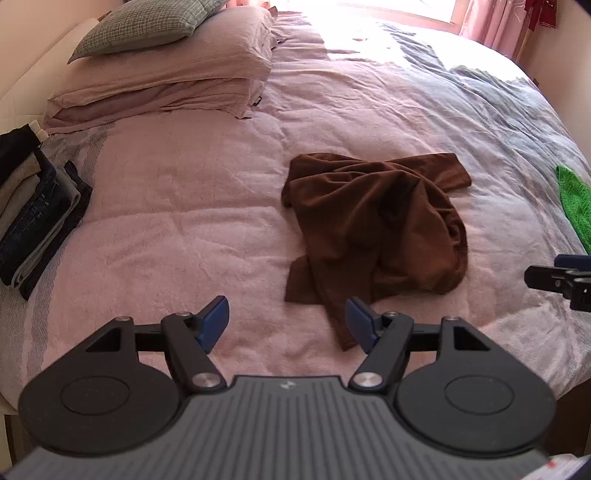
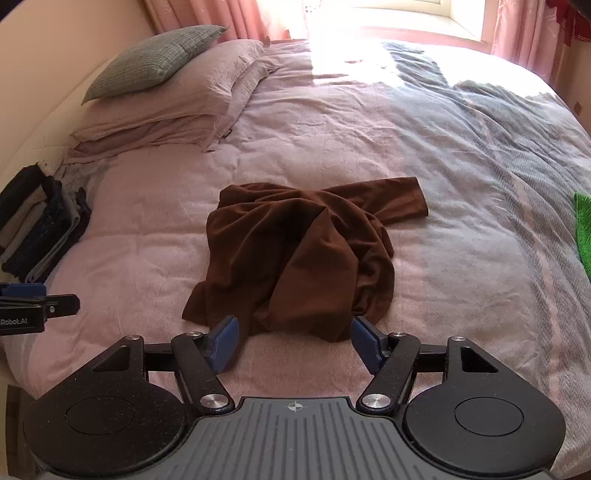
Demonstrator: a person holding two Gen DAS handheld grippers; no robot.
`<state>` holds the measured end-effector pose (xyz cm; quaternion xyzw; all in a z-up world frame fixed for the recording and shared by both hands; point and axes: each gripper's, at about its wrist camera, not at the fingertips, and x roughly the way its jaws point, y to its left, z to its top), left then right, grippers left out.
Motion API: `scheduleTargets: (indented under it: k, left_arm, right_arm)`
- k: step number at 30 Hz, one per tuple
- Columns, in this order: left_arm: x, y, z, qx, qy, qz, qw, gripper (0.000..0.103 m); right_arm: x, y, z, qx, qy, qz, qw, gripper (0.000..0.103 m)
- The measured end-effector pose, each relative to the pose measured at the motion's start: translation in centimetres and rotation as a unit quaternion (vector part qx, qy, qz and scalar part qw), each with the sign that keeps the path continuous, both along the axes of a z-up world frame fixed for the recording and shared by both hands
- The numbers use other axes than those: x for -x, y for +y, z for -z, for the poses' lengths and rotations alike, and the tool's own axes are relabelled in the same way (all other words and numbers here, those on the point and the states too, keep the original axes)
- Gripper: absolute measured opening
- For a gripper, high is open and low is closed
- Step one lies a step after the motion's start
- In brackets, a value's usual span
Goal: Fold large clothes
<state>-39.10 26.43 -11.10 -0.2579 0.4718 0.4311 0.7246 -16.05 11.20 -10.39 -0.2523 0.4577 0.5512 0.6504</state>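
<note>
- While both tools hang above the near edge of the bed [image 1: 184, 206], a crumpled brown shirt [image 1: 373, 229] lies on the pink cover near the bed's middle, unfolded, with one sleeve [image 1: 439, 171] stretched toward the far right.
- Left tool [image 1: 286, 325]: fingers spread wide, nothing between them; its right blue pad [image 1: 360, 325] sits just beside the shirt's nearest trailing strip, and contact cannot be judged.
- Right tool [image 2: 293, 341]: fingers likewise spread wide and empty; in the right wrist view the shirt's near hem [image 2: 295, 328] lies between the two pads, slightly beyond them.
- Each tool appears at the edge of the other's view: the right one at the right edge of the left wrist view, the left one at the left edge of the right wrist view.
- Pillows [image 1: 166, 85]: a pink stack at the far left of the bed, topped by a grey checked cushion [image 1: 144, 26].
- Folded pile [image 1: 35, 218]: dark denim and grey garments stacked at the bed's left edge, well apart from the shirt.
- Green cloth [image 1: 576, 203]: partly visible at the right edge of the bed.
- Grey blanket [image 1: 509, 110]: covers the far right part of the bed.
- Window [image 2: 399, 14]: bright light between pink curtains [image 2: 524, 29] behind the bed.
</note>
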Motion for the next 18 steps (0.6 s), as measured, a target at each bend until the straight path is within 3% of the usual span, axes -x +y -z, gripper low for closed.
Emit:
scheduleTargets:
  k: [8, 18]
  left_arm:
    - [5.7, 11.1, 4.3, -0.008, -0.015, -0.021, 0.9996, 0.068]
    - [7.0, 21.7, 11.6, 0.015, -0.029, -0.037, 0.9988, 0.069]
  right_arm:
    - [2.5, 6.4, 4.5, 0.019, -0.045, 0.011, 0.999, 0.064]
    - [4.9, 18.9, 10.5, -0.037, -0.109, -0.051, 0.992, 0.064]
